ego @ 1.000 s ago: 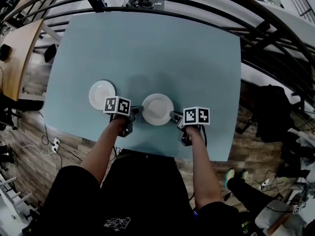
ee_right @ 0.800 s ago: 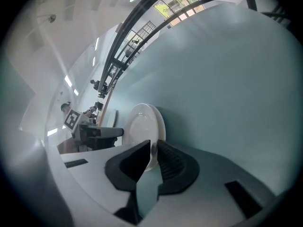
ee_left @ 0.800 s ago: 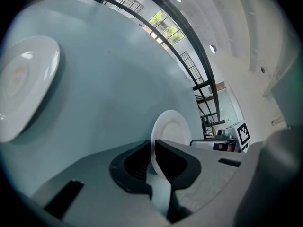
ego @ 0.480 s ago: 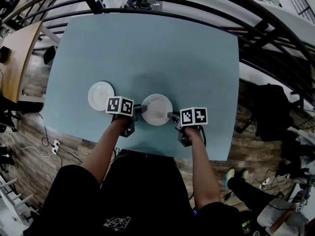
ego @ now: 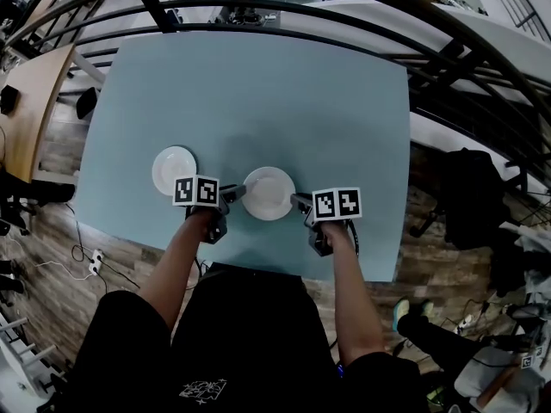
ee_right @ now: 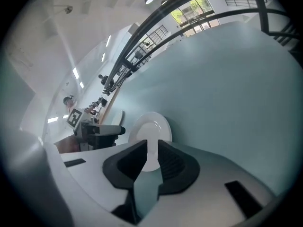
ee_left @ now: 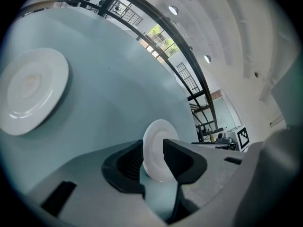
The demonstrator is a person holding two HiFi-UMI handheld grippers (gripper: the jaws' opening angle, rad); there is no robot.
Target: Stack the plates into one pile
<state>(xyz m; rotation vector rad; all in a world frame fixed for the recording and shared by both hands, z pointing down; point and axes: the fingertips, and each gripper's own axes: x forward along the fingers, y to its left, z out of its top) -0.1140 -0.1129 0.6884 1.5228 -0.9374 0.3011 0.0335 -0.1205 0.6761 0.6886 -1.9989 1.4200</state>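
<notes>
While both claws sit at the near edge of the table (ego: pixel 258 84), I see the two white plates lying flat on its pale blue top, well apart and not yet stacked. The middle plate (ego: pixel 269 193) lies between my two grippers. The left plate (ego: pixel 174 169) lies off to the left, just beyond the left gripper's marker cube. Each plate shows me a plain white face with a shallow round well.

On the left gripper (ee_left: pixel 151 144) the jaws stand wide apart and have just been opening. The near rim of the middle plate sits between them with room on either side, so I have no grip there. On the right gripper (ee_right: pixel 152 144) the jaws stand closer together and have just been closing. The opposite rim of the same plate runs between them, but as far as I can see the pads do not press on it, so I count that claw as loose too. The plate rests on the table under its own weight.

A black railing (ego: pixel 344 15) curves round the table's far side, and a wooden floor (ego: pixel 52 231) shows beyond its left edge.
</notes>
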